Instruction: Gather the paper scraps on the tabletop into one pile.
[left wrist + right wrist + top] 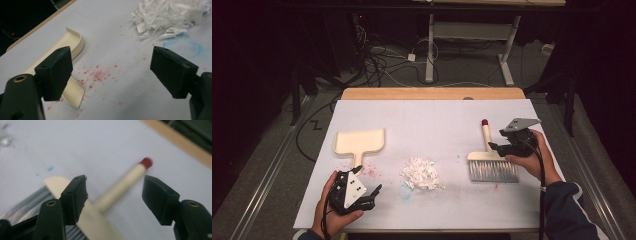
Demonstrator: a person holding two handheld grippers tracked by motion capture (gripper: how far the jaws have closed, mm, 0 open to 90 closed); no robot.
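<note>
A cream dustpan (359, 141) lies flat at the left of the white sheet, its handle toward the near edge. My left gripper (373, 196) rests open just in front of that handle; in the left gripper view the left gripper (111, 57) has nothing between its jaws, with the dustpan (75, 42) at its left. A pile of white paper shreds (422, 174) (170, 15) sits mid-table. At the right lies a brush (489, 162) with grey bristles and a red-tipped handle (122, 187). My right gripper (494, 146) (115, 185) stands open over that handle, its pads apart from it.
A white sheet (432, 120) covers the wooden table, whose far edge (432, 93) stays bare. Red specks (96, 75) and a blue smear (190, 45) mark the sheet near the shreds. Beyond the table are floor cables and another table's legs (430, 55).
</note>
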